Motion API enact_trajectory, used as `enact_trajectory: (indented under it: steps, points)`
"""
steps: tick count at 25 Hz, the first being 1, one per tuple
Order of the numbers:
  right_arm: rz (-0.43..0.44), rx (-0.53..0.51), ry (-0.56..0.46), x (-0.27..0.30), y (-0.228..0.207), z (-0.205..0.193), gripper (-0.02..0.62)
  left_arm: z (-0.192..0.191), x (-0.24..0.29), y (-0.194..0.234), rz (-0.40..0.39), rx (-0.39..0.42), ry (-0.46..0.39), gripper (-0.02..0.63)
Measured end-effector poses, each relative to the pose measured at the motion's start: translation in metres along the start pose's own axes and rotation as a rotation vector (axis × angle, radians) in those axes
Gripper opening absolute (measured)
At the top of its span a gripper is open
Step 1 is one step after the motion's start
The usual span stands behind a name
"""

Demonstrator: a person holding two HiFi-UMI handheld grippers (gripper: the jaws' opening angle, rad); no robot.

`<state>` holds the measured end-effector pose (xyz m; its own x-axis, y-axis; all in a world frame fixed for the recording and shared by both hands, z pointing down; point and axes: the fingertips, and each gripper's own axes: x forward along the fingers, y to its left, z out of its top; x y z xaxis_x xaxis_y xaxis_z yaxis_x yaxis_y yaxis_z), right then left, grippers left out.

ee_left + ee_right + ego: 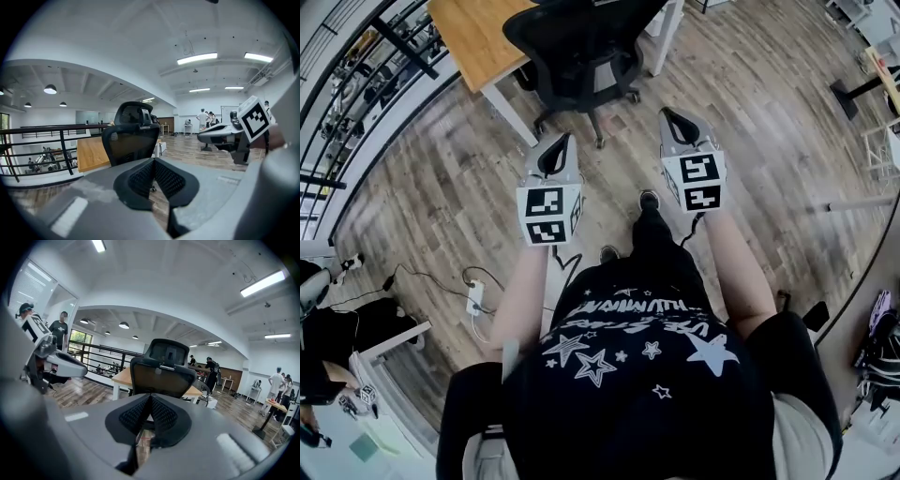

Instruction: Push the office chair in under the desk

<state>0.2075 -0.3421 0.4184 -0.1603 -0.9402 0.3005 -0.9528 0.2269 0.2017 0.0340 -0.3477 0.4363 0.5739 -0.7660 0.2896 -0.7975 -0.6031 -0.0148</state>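
- The head view looks down on the black office chair (581,47). It stands far from me with its back toward me, right at the near edge of the desk (473,37).
- Only this view shows the chair's star-shaped wheel base, out on the floor (750,150) of long brown wood planks.
- It also shows my left gripper (558,150) and right gripper (675,127) side by side. Both are near the chair but not touching it.
- The left gripper view shows that tool's jaws pressed together with nothing between them. The pads are black and bumpy, like a net.
- The right gripper view shows the same: jaws pressed together and holding nothing.
- The gripper views show the chair from the side, which the head view does not. It has a tall see-through mesh back and a headrest on top.
- The desk has a smooth, light brown wood top and white legs.
- A black metal railing (56,140) runs to the left of the desk.
- People (206,118) stand far off in the room.
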Motion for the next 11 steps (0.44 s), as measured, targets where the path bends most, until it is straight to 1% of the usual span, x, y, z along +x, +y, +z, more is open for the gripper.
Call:
enact_trajectory:
  steps: [11]
  points:
    - [0.005,-0.014,-0.009,-0.0041,0.0012,-0.0020,0.002,0.0063,-0.0043,0.0080,0.019,-0.018,-0.026,0.002]
